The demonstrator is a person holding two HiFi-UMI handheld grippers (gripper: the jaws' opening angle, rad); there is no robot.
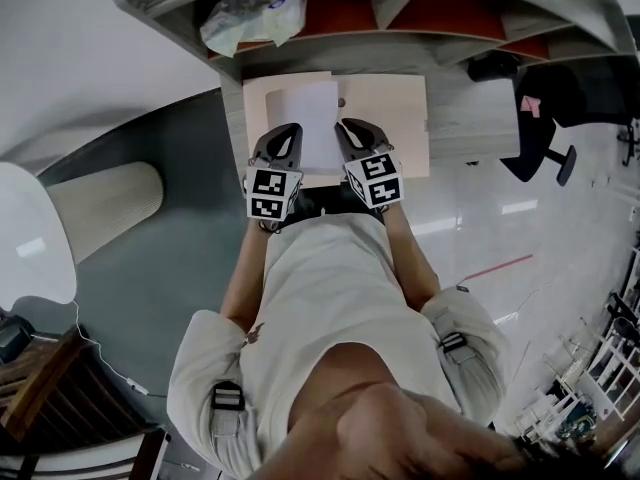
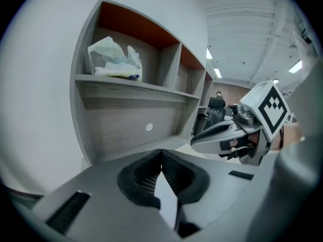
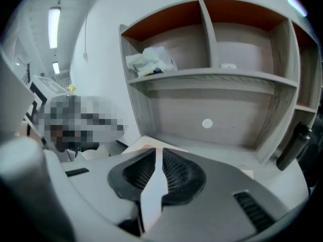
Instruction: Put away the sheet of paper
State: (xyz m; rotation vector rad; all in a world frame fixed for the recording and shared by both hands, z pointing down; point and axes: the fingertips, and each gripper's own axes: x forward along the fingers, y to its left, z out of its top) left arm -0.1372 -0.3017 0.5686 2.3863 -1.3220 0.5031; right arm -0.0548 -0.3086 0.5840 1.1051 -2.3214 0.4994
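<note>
Seen from above, a person holds a white rectangular sheet of paper (image 1: 313, 118) by its near edge. The left gripper (image 1: 284, 131) has its ribbed black fingers (image 2: 144, 175) clenched on the sheet's left side; the right gripper (image 1: 350, 128) grips its right side the same way. Beyond the fingertips the sheet lies over a tan cardboard folder (image 1: 390, 118) on a pale wood-grain desk (image 1: 470, 118), with a crumpled clear plastic bag (image 1: 250, 18) shelved above

No text, label, brand, number or sign can be read in any view.
</note>
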